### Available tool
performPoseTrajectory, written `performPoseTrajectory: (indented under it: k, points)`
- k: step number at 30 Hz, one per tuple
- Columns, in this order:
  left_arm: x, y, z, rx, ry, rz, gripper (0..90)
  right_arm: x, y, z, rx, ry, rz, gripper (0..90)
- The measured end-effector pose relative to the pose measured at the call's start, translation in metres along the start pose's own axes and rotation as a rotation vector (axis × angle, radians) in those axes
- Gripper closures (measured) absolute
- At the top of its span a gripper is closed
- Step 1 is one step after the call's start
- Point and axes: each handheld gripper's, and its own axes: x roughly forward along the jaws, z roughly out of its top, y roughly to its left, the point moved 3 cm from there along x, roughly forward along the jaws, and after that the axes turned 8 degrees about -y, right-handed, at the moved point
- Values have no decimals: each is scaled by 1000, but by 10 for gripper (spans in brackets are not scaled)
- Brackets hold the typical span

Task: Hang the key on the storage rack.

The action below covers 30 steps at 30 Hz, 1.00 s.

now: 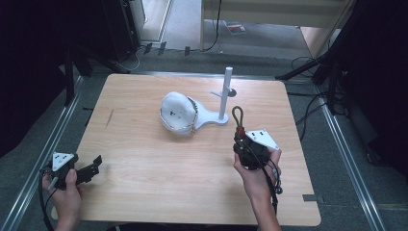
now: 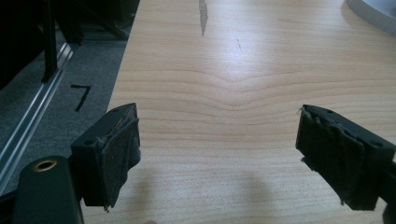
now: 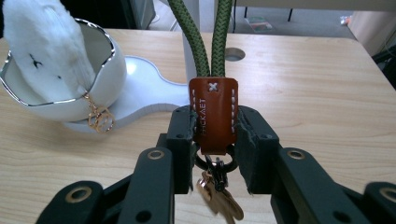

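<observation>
My right gripper (image 1: 239,138) (image 3: 215,140) is shut on a keychain: its pads clamp the brown leather tab (image 3: 213,114). The green rope loop (image 1: 237,115) (image 3: 201,37) stands up from the tab, and gold keys (image 3: 219,198) hang below it. Just beyond the loop rises the post (image 1: 225,94) of a white stand, whose flat base (image 3: 144,88) spreads to the left. A white fluffy pouch (image 1: 178,114) (image 3: 51,51) with a metal rim and a gold charm (image 3: 100,120) rests on that base. My left gripper (image 1: 94,166) (image 2: 217,154) is open over bare wood at the table's front left.
The wooden table (image 1: 144,163) has a small round hole (image 3: 235,54) behind the post. A dark scratch (image 2: 202,16) marks the wood ahead of the left gripper. Grey floor, metal rails (image 1: 38,159) and cables surround the table.
</observation>
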Motion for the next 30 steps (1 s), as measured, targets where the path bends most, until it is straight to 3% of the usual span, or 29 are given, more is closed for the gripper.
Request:
performPoseTrajectory:
  k: [15, 30]
  points:
    - [0, 0, 0, 3, 4, 1, 145, -2, 12, 25, 5, -99, 23, 696]
    - [0, 1, 0, -4, 1, -3, 145, 24, 19, 39, -6, -92, 17, 696]
